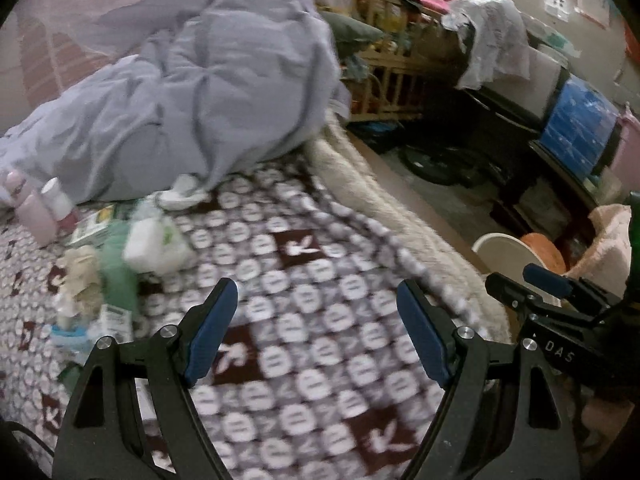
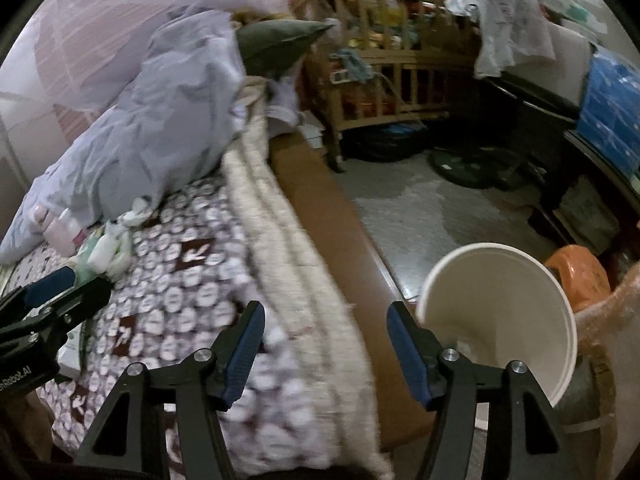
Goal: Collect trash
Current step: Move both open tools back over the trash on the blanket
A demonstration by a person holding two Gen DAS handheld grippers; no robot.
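lying left of both tools, the trash pile (image 1: 116, 264) sits nearer the left gripper (image 1: 316, 320), jaws spread and empty; the right gripper (image 2: 324, 344) is likewise unclenched, holding nothing.

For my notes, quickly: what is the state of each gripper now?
Left gripper: open, holding nothing.
Right gripper: open, holding nothing.

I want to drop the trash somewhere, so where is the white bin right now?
The white bin stands on the floor beside the bed, at lower right in the right wrist view, just past the right gripper, with an orange object behind it.
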